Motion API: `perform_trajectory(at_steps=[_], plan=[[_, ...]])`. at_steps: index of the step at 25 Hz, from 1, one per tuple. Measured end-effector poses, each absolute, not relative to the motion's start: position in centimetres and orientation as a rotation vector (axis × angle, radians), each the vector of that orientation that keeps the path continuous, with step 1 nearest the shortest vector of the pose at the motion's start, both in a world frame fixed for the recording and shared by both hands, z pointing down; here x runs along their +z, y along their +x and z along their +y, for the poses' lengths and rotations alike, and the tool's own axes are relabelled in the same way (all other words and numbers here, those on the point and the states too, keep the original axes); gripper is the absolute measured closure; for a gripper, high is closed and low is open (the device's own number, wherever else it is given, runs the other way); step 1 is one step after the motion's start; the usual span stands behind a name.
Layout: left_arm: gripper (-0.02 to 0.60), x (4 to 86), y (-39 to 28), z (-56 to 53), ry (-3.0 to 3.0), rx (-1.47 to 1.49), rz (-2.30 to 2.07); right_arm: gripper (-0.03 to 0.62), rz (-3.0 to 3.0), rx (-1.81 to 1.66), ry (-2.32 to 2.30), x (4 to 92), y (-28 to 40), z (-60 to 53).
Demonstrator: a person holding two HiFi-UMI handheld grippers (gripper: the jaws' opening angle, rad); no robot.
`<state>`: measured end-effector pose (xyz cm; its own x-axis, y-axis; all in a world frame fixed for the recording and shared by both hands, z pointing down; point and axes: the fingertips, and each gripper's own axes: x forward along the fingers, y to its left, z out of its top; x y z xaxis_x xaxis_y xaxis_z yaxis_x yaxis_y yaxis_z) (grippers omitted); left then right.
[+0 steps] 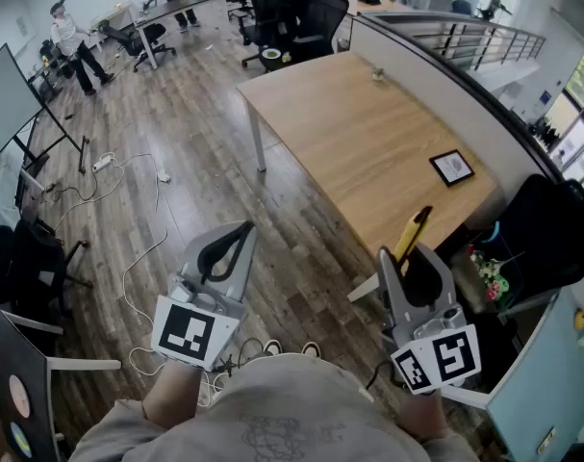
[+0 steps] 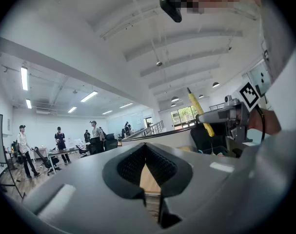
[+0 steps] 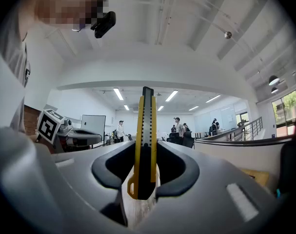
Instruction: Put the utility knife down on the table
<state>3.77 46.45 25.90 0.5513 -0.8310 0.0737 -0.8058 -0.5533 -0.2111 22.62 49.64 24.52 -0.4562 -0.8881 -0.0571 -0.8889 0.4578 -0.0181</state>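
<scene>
The yellow and black utility knife (image 3: 147, 130) stands up between the pads of my right gripper (image 3: 148, 152), which is shut on its lower end. In the head view the knife (image 1: 412, 231) sticks out of the right gripper (image 1: 408, 254), held in the air by the near end of the wooden table (image 1: 368, 133). My left gripper (image 1: 245, 229) hovers over the floor left of the table, its jaws shut with nothing between them (image 2: 145, 145). The left gripper view also catches the knife (image 2: 200, 112) from the side.
A small black-framed tablet (image 1: 452, 166) lies on the table's right side. A low partition (image 1: 445, 75) runs along the table's far edge. A black bag (image 1: 551, 229) sits to the right, cables (image 1: 128, 171) trail on the floor, and office chairs (image 1: 292, 17) and people (image 1: 75, 46) stand further back.
</scene>
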Motion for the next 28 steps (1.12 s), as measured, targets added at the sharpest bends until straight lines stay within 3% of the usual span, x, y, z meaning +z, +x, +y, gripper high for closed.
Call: perform_trajectory(at_steps=[14,28], plan=[[0.583,27.2,9.0,46.2,-2.612,-0.277,1.427,0.457,2.700,-0.006,-1.559,27.0,27.0,49.0],[0.583,28.3,8.4,43.2,-2.576,-0.298,1.493,0.457,2.750,-0.003,-1.498,28.4,26.6,44.6]])
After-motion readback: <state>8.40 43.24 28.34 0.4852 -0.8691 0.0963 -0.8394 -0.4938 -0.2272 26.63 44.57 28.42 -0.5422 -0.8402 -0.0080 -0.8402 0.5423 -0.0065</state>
